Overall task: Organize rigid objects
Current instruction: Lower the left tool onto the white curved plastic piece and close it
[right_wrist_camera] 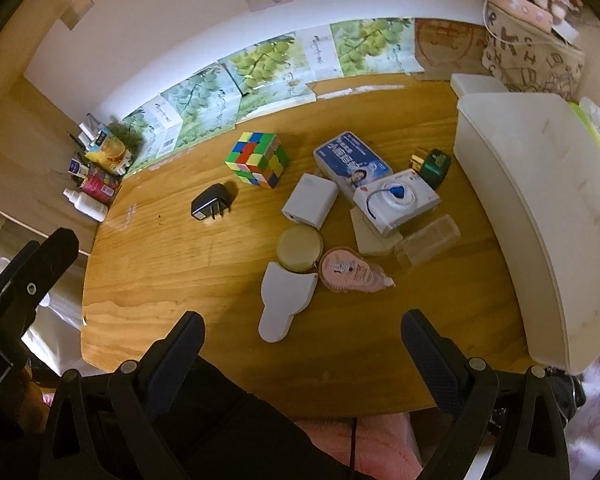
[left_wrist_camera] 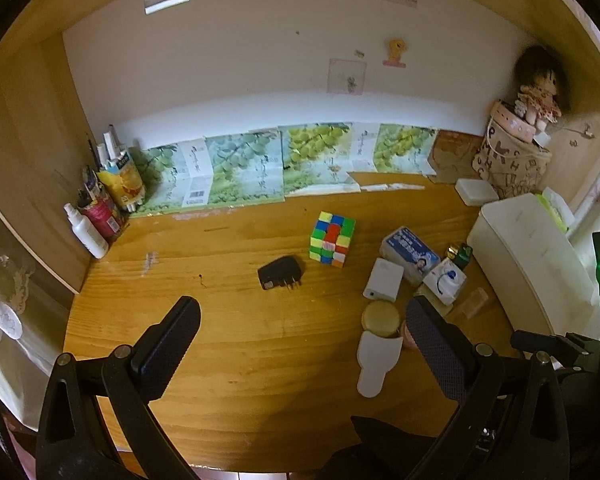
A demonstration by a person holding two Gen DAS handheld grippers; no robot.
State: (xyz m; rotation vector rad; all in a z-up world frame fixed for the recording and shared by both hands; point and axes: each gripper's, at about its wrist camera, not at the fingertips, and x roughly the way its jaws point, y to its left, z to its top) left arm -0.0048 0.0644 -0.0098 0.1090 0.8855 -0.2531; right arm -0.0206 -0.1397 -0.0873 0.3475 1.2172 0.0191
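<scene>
Rigid objects lay loose across the wooden desk [right_wrist_camera: 180,272], none yet gathered, so the sorting looked barely begun — if begun at all. At centre frame in the right wrist view sat a scrambled puzzle cube [right_wrist_camera: 259,164], with a black plug adapter [right_wrist_camera: 211,202] just left of it. Right of centre was a tight cluster: a white power bank [right_wrist_camera: 310,200], a blue-and-white carton [right_wrist_camera: 352,164] with printed characters too small to read, a white box [right_wrist_camera: 396,200] picturing a blue-tipped device, a green bottle [right_wrist_camera: 434,168], a clear plastic case [right_wrist_camera: 428,242], a round tin [right_wrist_camera: 300,248], a pink tape dispenser [right_wrist_camera: 350,274] and a flat white card [right_wrist_camera: 286,304]. A big white lidded bin [right_wrist_camera: 520,208] stood at the right edge, probably the destination; its lid was on.

The left gripper [left_wrist_camera: 304,344] and right gripper [right_wrist_camera: 302,350] both hovered at the lower frame with jaws spread wide, grasping nothing. Everything was left to do.

Legible writing was scarce: letters such as "M", "K" and "H" were scattered over a fabric bag [left_wrist_camera: 512,168] at upper right.
</scene>
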